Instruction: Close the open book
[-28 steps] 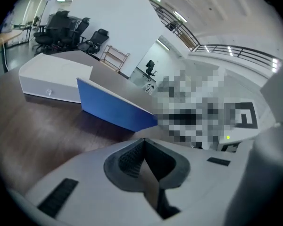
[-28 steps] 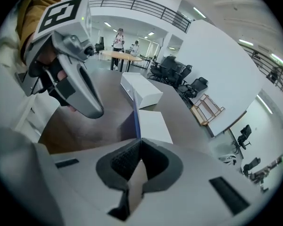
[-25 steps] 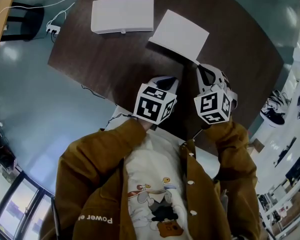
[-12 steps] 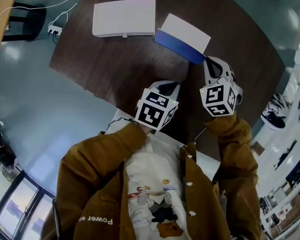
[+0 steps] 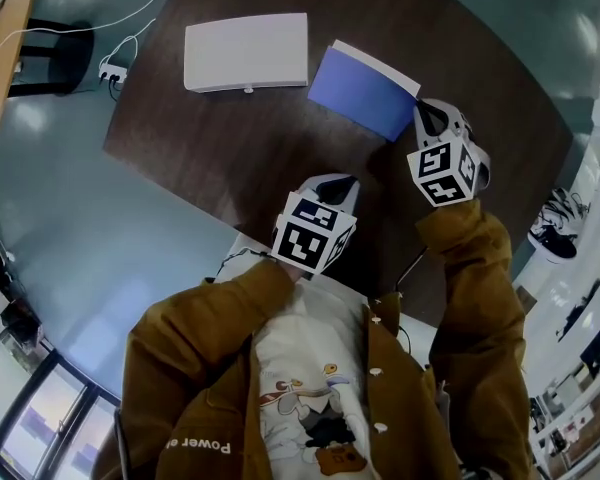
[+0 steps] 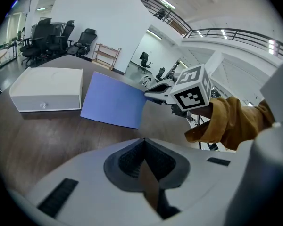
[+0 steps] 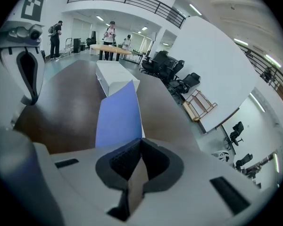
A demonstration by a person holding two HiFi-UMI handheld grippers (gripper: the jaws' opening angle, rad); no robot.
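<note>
The book (image 5: pixel 358 90) lies on the dark wooden table (image 5: pixel 230 128) with its blue cover up and a thin white strip of pages along its far right edge. In the gripper views the book (image 6: pixel 114 101) (image 7: pixel 118 114) shows as a flat blue sheet. My right gripper (image 5: pixel 421 116) is shut and empty, its tips at the book's near right corner. From the left gripper view the right gripper (image 6: pixel 153 89) reaches the cover's right edge. My left gripper (image 5: pixel 342 181) is shut on nothing and hangs over the table's near side, apart from the book.
A white flat box (image 5: pixel 246 53) lies left of the book; the same box (image 6: pixel 49 88) (image 7: pixel 114 78) shows in both gripper views. On the floor are a power strip (image 5: pixel 108 63) with cables at left and shoes (image 5: pixel 552 226) at right. People (image 7: pixel 111 32) stand far off.
The book showed white open pages; its blue cover then swung over and now lies nearly flat. My right gripper moved away from me along with it. The left gripper stayed put.
</note>
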